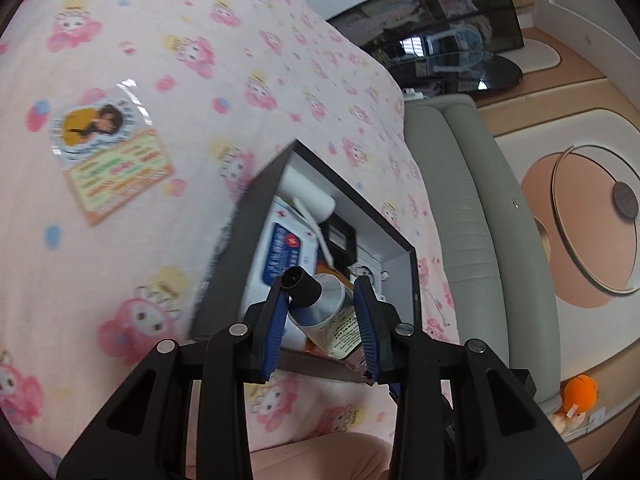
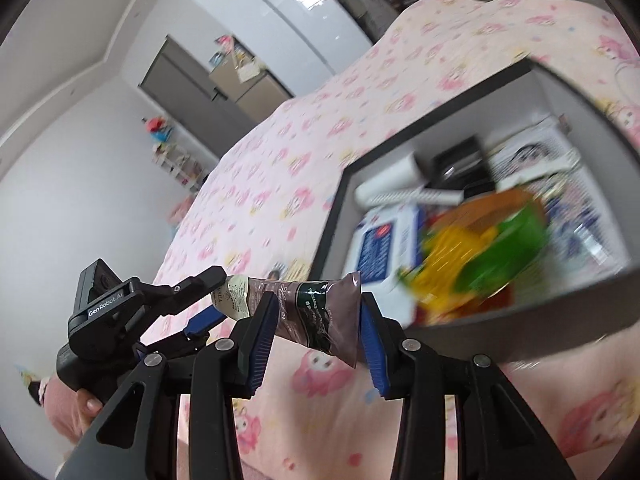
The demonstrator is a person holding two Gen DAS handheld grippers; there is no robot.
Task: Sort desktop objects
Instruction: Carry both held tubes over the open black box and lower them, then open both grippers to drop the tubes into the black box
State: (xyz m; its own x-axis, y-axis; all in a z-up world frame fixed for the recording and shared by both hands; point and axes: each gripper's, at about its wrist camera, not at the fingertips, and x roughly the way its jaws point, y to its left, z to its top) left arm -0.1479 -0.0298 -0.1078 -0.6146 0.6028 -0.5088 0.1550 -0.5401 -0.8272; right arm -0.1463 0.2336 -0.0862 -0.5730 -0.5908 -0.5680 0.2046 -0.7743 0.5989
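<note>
Tube [image 1: 326, 314], soft, light and slick-skinned, hung above the bed [image 1: 160, 60] beside the box [image 1: 240, 216], both grippers clamped on it: left gripper [image 1: 320, 320] near the stiffer cap end, right gripper [image 2: 316, 316] on the flat crimped tail

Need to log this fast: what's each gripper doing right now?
Left gripper: closed on the hand cream tube.
Right gripper: the tube's crimped end lies between its pads; grip cannot be told.
</note>
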